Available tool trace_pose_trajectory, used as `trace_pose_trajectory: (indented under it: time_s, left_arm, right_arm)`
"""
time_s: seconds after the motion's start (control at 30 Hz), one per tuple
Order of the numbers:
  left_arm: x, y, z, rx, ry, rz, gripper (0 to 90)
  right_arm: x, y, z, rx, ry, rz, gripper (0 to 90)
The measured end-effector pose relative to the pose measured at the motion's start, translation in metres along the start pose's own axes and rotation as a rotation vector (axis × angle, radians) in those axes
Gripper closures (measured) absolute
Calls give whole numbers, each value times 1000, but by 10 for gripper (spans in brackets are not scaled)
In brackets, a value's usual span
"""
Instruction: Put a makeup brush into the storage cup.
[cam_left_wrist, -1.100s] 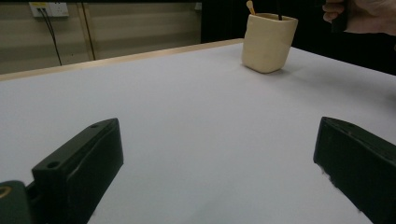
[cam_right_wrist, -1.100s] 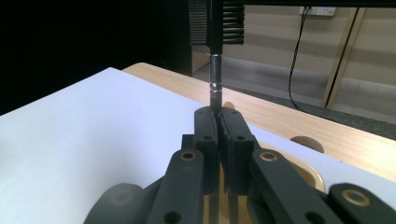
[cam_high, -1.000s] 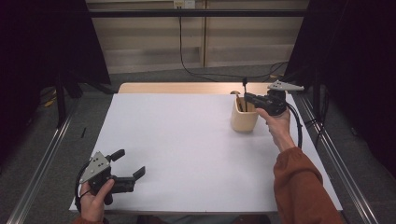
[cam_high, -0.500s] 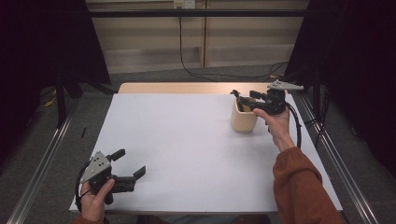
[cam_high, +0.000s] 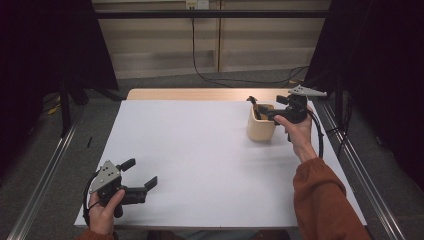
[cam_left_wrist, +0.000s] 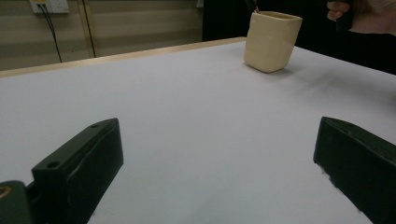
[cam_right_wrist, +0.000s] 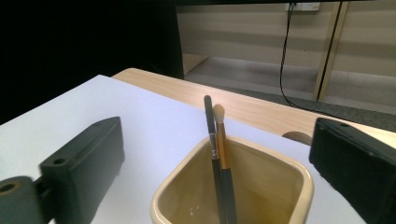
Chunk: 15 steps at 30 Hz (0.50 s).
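Two brushes stand inside the cream cup, directly between and just below the spread jaws of the right tongs, which have just been opening and now grip nothing; the brush handles lean together at the middle of the cup, free of either jaw. Judgement: the placing of the brushes appears complete, and what remains is to draw the right tongs clear of the cup's rim without knocking the handles. Left tongs sit released at the near left corner of the worktop, well apart from the cup, jaws wide with nothing between them. Beyond the cup from the right tongs, the white covering ends on a strip of bare wood. Behind that runs a pale panelled wall with a black cable hanging from a socket; dark curtains flank both sides.
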<state>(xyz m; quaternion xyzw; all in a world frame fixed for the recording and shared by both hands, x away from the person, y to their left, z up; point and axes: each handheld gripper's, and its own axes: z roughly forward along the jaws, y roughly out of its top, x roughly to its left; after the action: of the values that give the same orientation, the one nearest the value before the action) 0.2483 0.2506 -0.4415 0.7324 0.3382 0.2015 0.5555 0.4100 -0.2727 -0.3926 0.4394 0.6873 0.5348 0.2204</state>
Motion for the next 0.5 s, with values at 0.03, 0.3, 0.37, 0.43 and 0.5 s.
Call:
trace_pose_trajectory:
  time_s: [0.03, 0.3, 0.37, 0.43, 0.5]
  left_arm:
    - [0, 0, 0, -3, -2, 0, 16]
    - [-2, 0, -4, -12, -1, -4, 16]
    - [-2, -1, -6, -14, -3, -6, 16]
    - [-2, 0, -6, -15, -2, -2, 16]
    - [-2, 0, -6, -14, -4, 0, 16]
  right_arm:
    - [0, 0, 0, 2, 2, -3, 8]
    - [6, 0, 0, 15, -12, 4, 10]
    - [7, 0, -1, 13, -12, 0, 15]
    - [9, 0, -2, 1, -7, 0, 16]
    - [11, -1, -4, -2, -16, -2, 19]
